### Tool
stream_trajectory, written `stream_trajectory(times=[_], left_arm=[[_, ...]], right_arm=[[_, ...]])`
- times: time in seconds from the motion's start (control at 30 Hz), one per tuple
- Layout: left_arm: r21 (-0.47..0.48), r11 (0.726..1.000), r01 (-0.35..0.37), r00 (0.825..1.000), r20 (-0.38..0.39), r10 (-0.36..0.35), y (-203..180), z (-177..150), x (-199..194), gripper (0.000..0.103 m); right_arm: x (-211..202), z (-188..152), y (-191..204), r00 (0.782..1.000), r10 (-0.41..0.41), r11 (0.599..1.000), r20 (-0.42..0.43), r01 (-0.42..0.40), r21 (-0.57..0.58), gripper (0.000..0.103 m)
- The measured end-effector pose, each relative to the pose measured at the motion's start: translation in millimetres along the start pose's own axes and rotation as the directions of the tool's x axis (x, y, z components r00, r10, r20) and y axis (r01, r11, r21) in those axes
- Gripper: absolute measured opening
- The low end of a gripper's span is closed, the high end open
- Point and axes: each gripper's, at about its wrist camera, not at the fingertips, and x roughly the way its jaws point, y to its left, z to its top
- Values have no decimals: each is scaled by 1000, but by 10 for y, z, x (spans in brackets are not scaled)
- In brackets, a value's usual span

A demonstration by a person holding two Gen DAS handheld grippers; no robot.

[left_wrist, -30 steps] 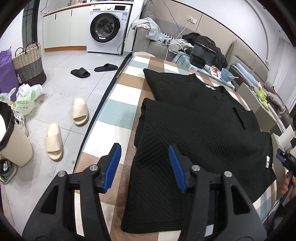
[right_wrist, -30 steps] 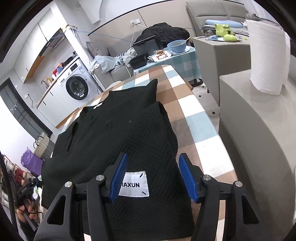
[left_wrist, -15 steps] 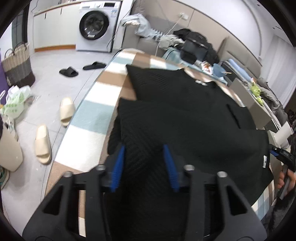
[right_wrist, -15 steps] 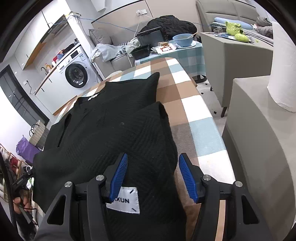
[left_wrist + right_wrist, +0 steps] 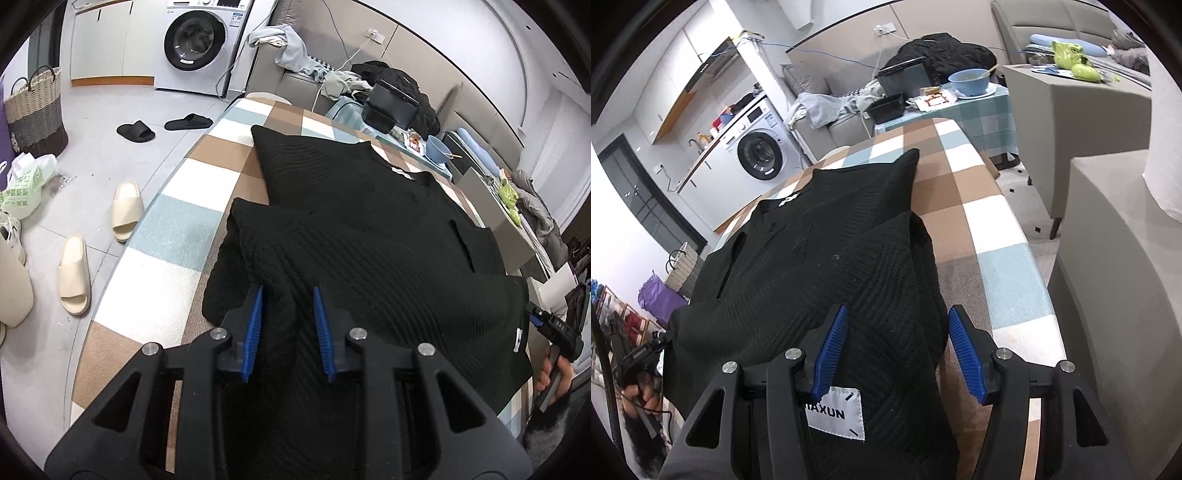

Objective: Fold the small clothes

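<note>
Your checked table (image 5: 177,236) fills the middle of both views, its brown, white and pale blue squares running away from you toward the sofa (image 5: 820,110) and the washing machine (image 5: 195,40) at the far side of the room. On it lies the black sweater (image 5: 369,236), spread flat across most of the cloth, its lower part already doubled up over the body so that one sleeve corner points toward the far end of the table. Your left gripper (image 5: 288,325) sits over the folded edge nearest you on the floor side; its jaws have just been closing, and a raised ridge of the black knit now stands between the blue pads (image 5: 253,332), which press in on it from both sides. Your right gripper (image 5: 897,350) sits over the opposite near edge, and its jaws have also just been closing a little, yet they stand wide with the sweater's rim lying loose between them, neither pad pressing on it. Just beside the right gripper's left pad lies the sweater's white label (image 5: 836,413), flat on the knit. On the floor to the left of the table lie two cream slippers (image 5: 99,240) and, further off, two black ones (image 5: 162,125).
</note>
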Motion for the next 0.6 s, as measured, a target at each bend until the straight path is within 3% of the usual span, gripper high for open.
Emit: stream_trajectory(times=[0.1, 0.17, 0.2, 0.27, 0.4, 0.6], left_arm=[[-8, 1000, -8, 1000, 4, 8, 35, 19, 33, 23], [-20, 1000, -20, 1000, 9, 20, 67, 20, 45, 12], [-28, 999, -24, 1000, 13, 24, 84, 22, 42, 10], [-42, 999, -21, 999, 31, 22, 110, 26, -7, 4], [-44, 998, -35, 996, 83, 39, 156, 54, -187, 1], [-62, 997, -53, 988, 140, 61, 243, 166, -369, 0]], right_arm=[[24, 8, 87, 1000, 25, 999, -6, -25, -37, 39], [62, 7, 159, 1000, 21, 997, -11, -22, -76, 23], [69, 7, 193, 1000, 14, 996, -13, -15, -89, 8], [-13, 1, 261, 999, 22, 992, 24, -19, -121, 5], [-312, 75, 312, 989, 63, 992, 136, -47, -113, 4], [-341, 244, 369, 981, 68, 996, 183, -57, -65, 4]])
